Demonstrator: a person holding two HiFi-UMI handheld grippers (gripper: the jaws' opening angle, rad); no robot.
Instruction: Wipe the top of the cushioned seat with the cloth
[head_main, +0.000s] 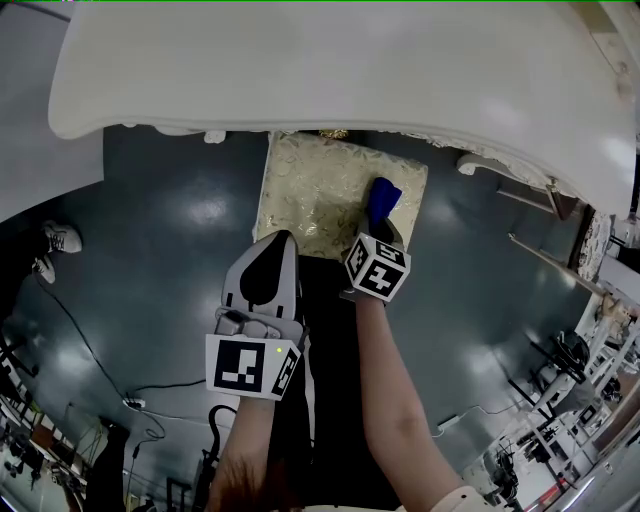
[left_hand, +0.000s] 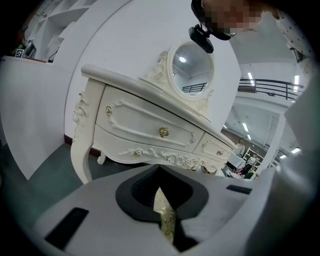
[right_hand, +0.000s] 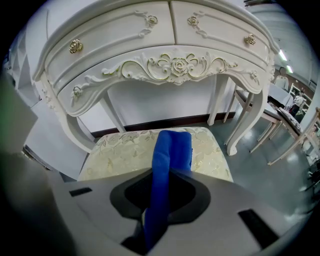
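Pinching blue cloth (right_hand: 167, 152), R hand-held gripper (right_hand: 166, 176); long axis fwd over seat (right_hand: 120, 152).

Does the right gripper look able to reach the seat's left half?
Probably yes: the right gripper holds the cloth over the cushioned seat, whose top is bare; the left gripper sits only at its near edge.

Left gripper (head_main: 274, 245): held low and forward, its marker cube facing up near the wrist. The jaws are drawn together to a thin slit.
Left forearm (head_main: 243, 450): bare, running straight ahead from the body.
Right gripper (head_main: 384, 228): further forward than the left and tipped downward. The jaws are clamped on a blue cloth (right_hand: 167, 150) that sticks out past the tips.
Right forearm (head_main: 395, 400): bare and extended, angled slightly inward.
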